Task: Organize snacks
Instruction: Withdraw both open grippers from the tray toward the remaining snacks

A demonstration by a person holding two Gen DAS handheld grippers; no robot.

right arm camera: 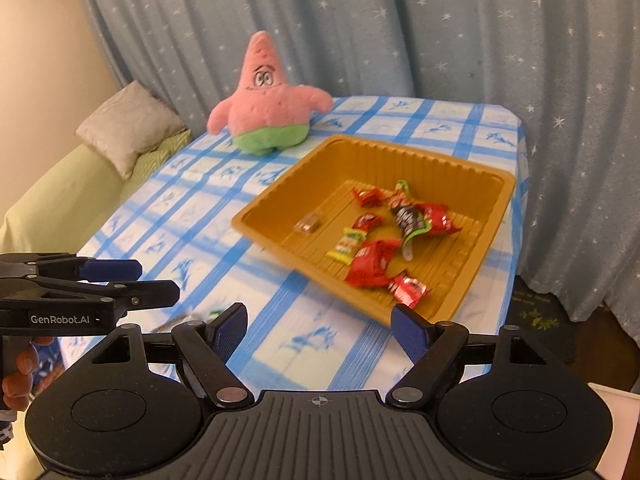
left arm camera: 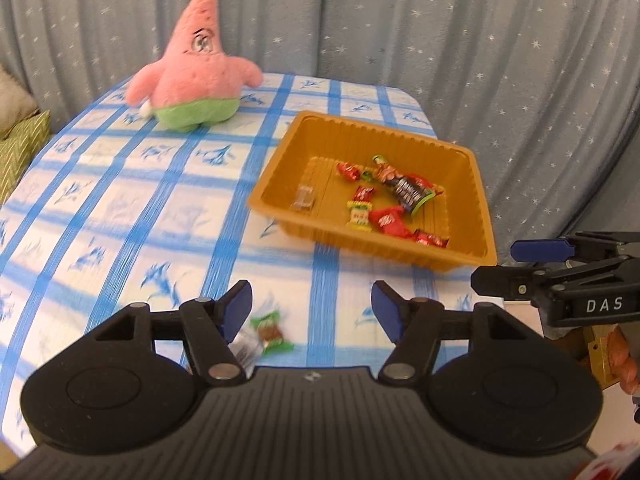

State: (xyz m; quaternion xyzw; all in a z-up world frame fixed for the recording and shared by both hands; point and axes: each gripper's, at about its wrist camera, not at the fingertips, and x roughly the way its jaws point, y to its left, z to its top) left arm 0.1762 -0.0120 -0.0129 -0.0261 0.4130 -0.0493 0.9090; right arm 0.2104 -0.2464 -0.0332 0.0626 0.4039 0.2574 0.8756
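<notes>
An orange plastic tray (left arm camera: 272, 188) (right arm camera: 276, 204) sits on the blue-checked tablecloth and holds several wrapped snacks, mostly red packets (left arm camera: 390, 220) (right arm camera: 370, 262). A green-wrapped candy (left arm camera: 272, 332) and a clear wrapper (left arm camera: 245, 344) lie on the cloth just inside my left gripper's left finger. My left gripper (left arm camera: 312, 308) is open and empty, low over the near table edge. It also shows from the side in the right wrist view (right arm camera: 156, 280). My right gripper (right arm camera: 320, 326) is open and empty, in front of the tray's near corner. It shows at the right edge of the left wrist view (left arm camera: 496, 264).
A pink Patrick plush (left arm camera: 192, 72) (right arm camera: 268, 100) stands at the back left of the table (left arm camera: 120, 200). A star-patterned curtain hangs behind. A cushion (right arm camera: 128, 128) and a green sofa lie left of the table.
</notes>
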